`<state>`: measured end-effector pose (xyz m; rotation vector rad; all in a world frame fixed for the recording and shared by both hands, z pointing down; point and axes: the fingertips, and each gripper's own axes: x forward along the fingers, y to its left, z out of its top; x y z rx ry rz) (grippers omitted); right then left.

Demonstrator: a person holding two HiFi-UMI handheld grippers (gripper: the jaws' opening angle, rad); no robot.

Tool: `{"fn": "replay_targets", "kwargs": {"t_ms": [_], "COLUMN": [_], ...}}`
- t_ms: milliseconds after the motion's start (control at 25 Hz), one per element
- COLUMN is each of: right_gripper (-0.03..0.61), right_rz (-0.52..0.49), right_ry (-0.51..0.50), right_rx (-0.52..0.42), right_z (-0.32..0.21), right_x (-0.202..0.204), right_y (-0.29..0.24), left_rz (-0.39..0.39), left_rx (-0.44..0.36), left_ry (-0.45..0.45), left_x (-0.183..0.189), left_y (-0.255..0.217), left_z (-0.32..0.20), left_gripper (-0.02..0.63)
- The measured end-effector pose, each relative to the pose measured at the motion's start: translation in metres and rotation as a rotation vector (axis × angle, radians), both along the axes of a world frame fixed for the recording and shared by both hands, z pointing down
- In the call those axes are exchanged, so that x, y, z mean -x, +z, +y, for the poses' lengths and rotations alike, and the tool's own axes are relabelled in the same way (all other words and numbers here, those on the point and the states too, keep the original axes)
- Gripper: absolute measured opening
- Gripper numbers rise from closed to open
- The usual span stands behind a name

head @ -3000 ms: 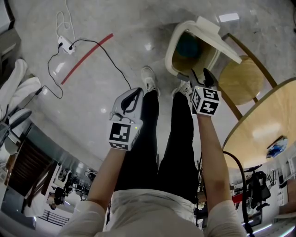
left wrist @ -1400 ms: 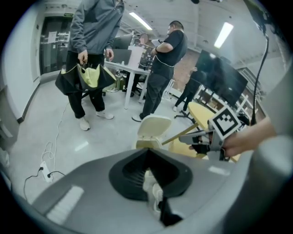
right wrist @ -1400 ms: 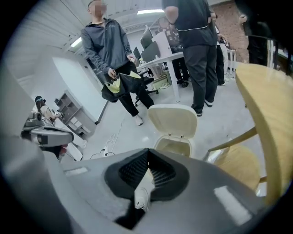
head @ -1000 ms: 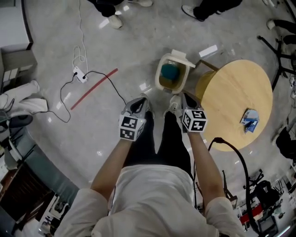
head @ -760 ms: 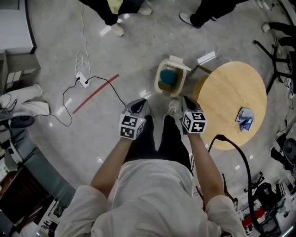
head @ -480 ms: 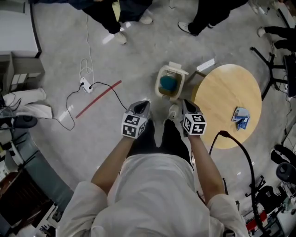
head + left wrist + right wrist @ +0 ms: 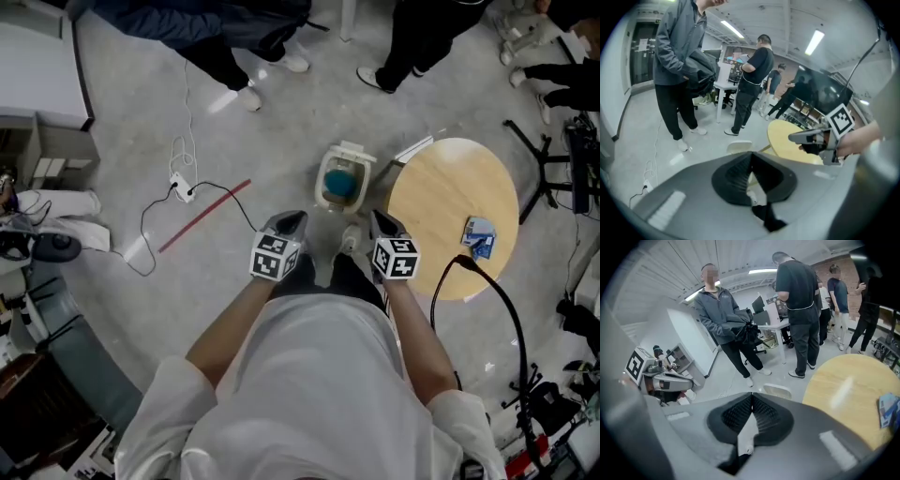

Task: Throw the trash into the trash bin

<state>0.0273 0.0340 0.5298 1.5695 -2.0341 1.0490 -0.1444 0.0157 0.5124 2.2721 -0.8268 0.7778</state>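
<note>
Both grippers are empty. Left gripper (image 7: 292,219): jaws pressed together, nothing between them. Right gripper (image 7: 379,217): same, pads meeting.

Trash bin (image 7: 322,187) stands on the floor just ahead of both tips, beside the round wooden table (image 7: 441,187). Teal trash (image 7: 341,183) lies inside the bin.

Only clear markings are the black-and-white square markers on the gripper cubes. Print on the blue packet (image 7: 478,235) on the table is too small to read.

Bystanders (image 7: 234,42) are cut off at the top edge of the head view. In both gripper views the jaws cover most of the bin, so only its pale rim shows. Black cable (image 7: 497,300) runs out of frame at lower right.
</note>
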Motion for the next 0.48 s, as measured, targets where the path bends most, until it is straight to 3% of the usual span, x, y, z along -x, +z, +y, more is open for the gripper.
{"fn": "replay_targets", "kwargs": {"t_ms": [480], "right_gripper": [0.002], "right_rz": [-0.015], "right_ry": [-0.005], "right_rx": [-0.105], "right_z": [0.012], "right_x": [-0.008], "right_y": [-0.055], "left_rz": [0.057], "left_rx": [-0.084], "left_ry": [0.020], "left_x": [-0.014], "left_y": [-0.048], "left_z": [0.004], "left_gripper": [0.003]}}
